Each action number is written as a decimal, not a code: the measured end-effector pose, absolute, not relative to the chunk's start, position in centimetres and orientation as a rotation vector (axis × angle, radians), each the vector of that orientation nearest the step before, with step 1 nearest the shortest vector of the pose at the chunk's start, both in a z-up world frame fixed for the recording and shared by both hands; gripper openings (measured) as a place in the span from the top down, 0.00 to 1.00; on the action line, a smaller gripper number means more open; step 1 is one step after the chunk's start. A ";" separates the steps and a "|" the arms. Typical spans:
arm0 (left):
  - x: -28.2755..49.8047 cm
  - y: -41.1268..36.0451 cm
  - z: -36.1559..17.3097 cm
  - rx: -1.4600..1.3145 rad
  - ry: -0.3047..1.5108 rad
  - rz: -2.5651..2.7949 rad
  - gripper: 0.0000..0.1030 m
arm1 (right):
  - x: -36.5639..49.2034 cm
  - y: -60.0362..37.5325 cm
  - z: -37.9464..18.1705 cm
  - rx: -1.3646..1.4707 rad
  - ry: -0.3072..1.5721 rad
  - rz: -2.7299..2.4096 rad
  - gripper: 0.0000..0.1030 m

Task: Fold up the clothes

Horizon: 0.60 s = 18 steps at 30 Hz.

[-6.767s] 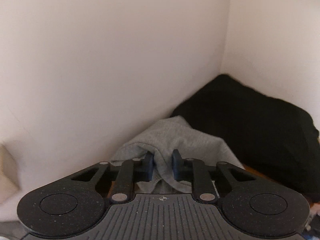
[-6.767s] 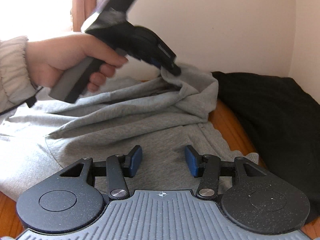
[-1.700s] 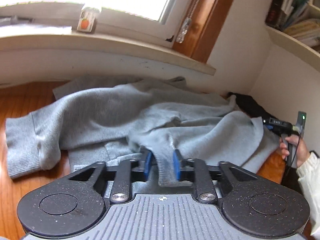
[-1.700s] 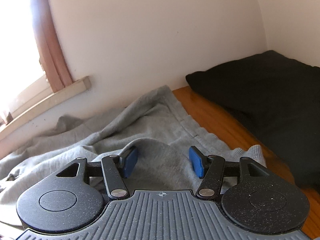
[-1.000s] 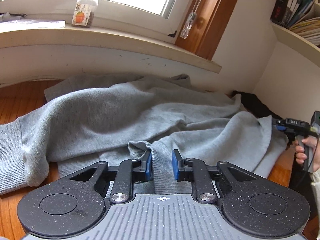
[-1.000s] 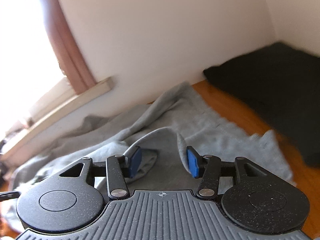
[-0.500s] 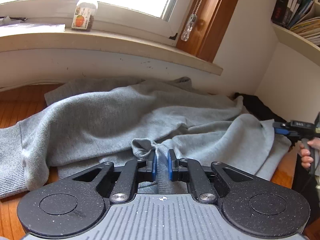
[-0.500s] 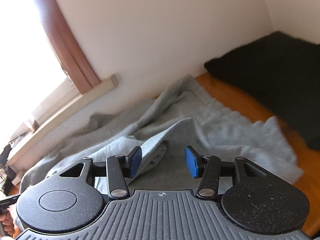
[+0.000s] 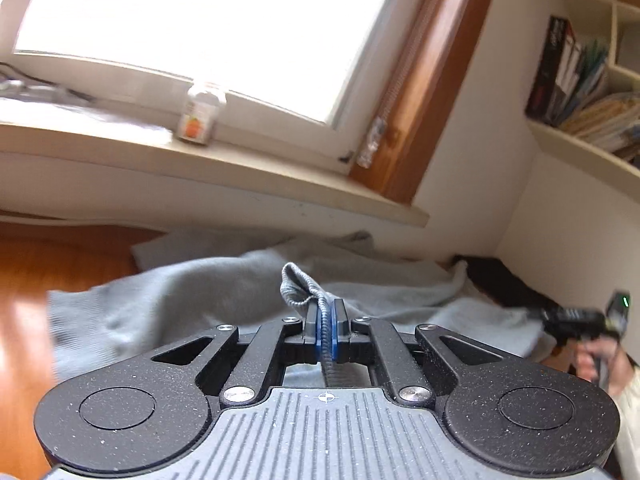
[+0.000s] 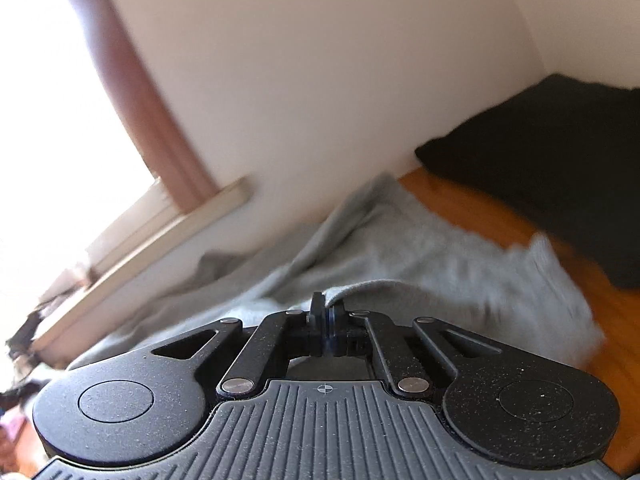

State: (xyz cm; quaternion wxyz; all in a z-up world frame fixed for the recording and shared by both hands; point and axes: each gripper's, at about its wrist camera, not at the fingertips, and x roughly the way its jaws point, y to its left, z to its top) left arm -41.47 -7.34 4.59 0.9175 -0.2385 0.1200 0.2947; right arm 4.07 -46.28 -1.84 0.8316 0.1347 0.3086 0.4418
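A grey sweatshirt [image 9: 192, 292] lies rumpled on the wooden table [image 9: 52, 264] below a window sill. My left gripper [image 9: 325, 312] is shut on a ribbed edge of the sweatshirt, and a small bunch of knit sticks up past its tips. My right gripper [image 10: 326, 312] is shut on another edge of the grey sweatshirt [image 10: 400, 252], whose cloth trails away to the right, blurred. In the left wrist view the other gripper [image 9: 576, 322] shows at the far right, held in a hand.
A black garment [image 10: 552, 152] lies in the corner against the walls, also seen as a black garment [image 9: 496, 280] behind the sweatshirt. A small bottle [image 9: 200, 114] stands on the window sill [image 9: 240, 176]. A shelf with books [image 9: 580, 92] hangs at upper right.
Both grippers have closed on sweatshirt edges; the right was open half a second ago. Both views have tilted upward and the cloth is rising with the grippers.
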 end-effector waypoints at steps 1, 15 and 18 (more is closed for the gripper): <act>-41.6 -7.2 4.3 -0.500 0.257 0.606 0.96 | 3.5 -46.6 -2.4 0.268 0.681 0.940 0.97; -42.1 -5.1 0.9 -0.596 0.362 0.599 0.75 | 7.4 -47.5 -3.8 0.346 0.706 0.851 0.61; -41.7 -5.1 1.0 -0.573 0.340 0.618 0.96 | 7.3 -47.5 -3.4 0.376 0.634 0.894 0.98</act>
